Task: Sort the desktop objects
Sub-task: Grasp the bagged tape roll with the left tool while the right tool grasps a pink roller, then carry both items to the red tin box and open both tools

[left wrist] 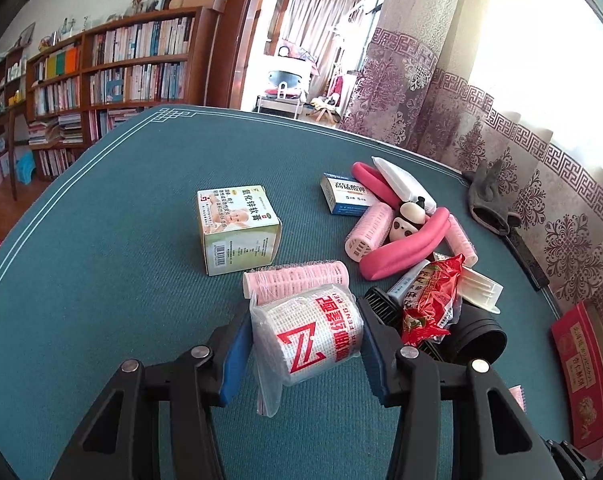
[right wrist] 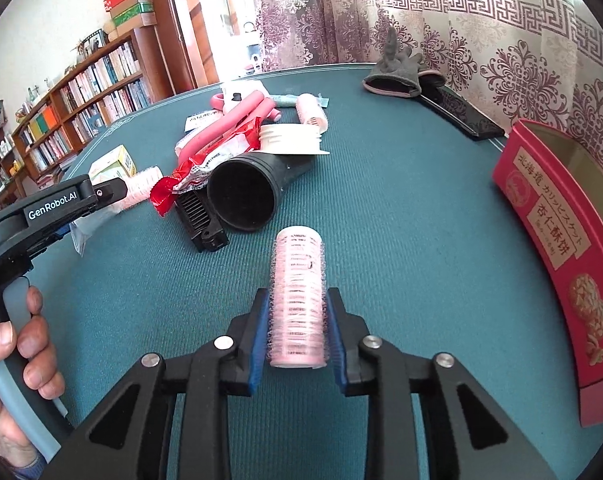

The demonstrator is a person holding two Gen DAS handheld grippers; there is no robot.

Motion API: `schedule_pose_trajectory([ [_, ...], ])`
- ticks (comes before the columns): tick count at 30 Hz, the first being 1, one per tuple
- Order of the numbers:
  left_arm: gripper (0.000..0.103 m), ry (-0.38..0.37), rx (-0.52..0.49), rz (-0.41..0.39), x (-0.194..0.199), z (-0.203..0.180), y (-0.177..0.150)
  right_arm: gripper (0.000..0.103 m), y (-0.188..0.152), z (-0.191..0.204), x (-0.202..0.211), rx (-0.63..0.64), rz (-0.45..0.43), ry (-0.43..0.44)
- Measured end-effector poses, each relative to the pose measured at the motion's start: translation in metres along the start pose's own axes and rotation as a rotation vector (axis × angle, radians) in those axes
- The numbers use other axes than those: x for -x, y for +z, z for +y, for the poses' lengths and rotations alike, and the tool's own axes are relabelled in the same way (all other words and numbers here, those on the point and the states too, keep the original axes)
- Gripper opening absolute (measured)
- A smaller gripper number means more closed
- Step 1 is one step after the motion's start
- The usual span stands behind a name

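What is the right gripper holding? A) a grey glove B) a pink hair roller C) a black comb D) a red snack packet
B: in the right wrist view, the right gripper has both blue pads pressed against the pink hair roller, which lies lengthwise between them.

A white roll [left wrist: 307, 336] wrapped in clear plastic, printed with a red Z and red characters, sits clamped between blue pads, lying on its side above the teal cloth. A pink mesh hair roller [right wrist: 298, 296] is pinched lengthwise between the other pair of pads, its far end pointing away. Another pink roller [left wrist: 295, 280] lies just behind the white roll, near a pale green medicine box [left wrist: 239, 228] standing alone
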State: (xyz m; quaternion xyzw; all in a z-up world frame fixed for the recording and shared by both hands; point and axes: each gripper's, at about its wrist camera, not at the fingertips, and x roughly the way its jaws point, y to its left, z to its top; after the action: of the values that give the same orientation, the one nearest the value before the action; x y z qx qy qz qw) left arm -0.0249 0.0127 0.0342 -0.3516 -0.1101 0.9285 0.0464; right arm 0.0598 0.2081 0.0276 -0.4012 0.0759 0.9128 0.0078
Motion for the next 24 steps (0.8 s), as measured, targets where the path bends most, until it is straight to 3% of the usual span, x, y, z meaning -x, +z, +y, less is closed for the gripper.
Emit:
schedule_pose_trajectory([
  [10,0.051,-0.096,-0.099,-0.039,0.026,-0.034,-0.007,0.03,-0.009,-0.043,0.078,-0.076,-0.156,-0.023],
  [18,0.051,-0.176,-0.183,-0.028,0.045,-0.077,-0.017,0.03,-0.013,-0.105,0.137,-0.159,-0.303,-0.2],
  [24,0.051,-0.267,-0.279,-0.009,0.055,-0.136,-0.026,0.03,-0.019,-0.164,0.149,-0.273,-0.321,-0.269],
])
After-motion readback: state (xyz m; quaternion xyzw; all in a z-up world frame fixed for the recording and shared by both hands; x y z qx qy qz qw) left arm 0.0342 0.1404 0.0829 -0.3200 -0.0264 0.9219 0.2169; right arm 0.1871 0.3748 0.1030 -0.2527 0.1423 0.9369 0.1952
